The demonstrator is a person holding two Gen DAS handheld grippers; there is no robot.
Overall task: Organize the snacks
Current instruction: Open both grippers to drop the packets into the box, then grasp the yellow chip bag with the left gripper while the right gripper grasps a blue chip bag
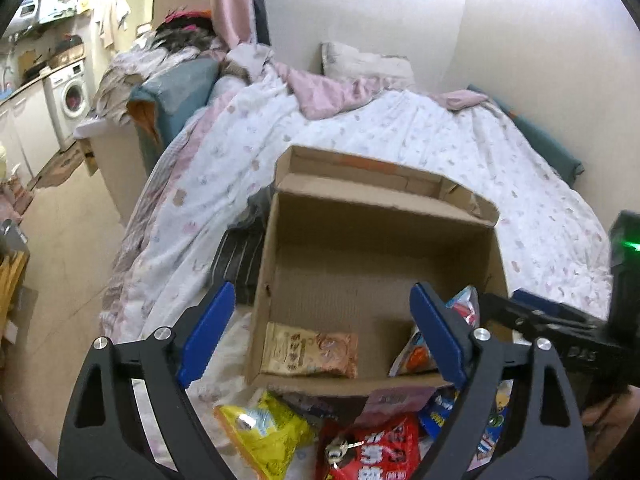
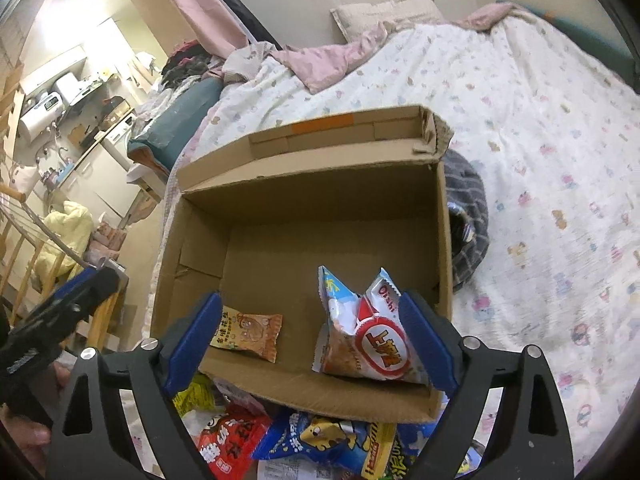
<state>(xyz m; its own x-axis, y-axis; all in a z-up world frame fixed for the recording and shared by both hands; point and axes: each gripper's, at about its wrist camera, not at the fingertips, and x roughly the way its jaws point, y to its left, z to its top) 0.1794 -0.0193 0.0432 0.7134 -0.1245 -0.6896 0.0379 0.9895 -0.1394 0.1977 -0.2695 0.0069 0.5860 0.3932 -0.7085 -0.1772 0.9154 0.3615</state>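
Note:
An open cardboard box (image 1: 344,216) (image 2: 304,200) lies on the bed. On its floor rest a small orange peanut packet (image 1: 310,354) (image 2: 250,332) and a white Oishi chip bag (image 2: 368,340) (image 1: 414,354). My left gripper (image 1: 322,300) hovers over the box's near left side, open, with nothing between its blue pads. My right gripper (image 2: 311,300) hangs over the near right side, also open. The Oishi bag sits beside the right gripper's right pad (image 2: 428,344), and the other pad is well clear of it. Loose snacks are heaped in front of the box: a yellow bag (image 1: 268,436), a red bag (image 1: 376,452) (image 2: 228,444) and a blue bag (image 2: 320,436).
The bed carries a white flowered quilt (image 2: 540,160), a pink blanket (image 1: 332,96) and a pillow (image 2: 384,12). A dark checked cloth (image 2: 470,220) lies against the box. A floor strip (image 1: 68,240), a washing machine (image 1: 72,96) and a wooden rack (image 2: 24,248) are to the left.

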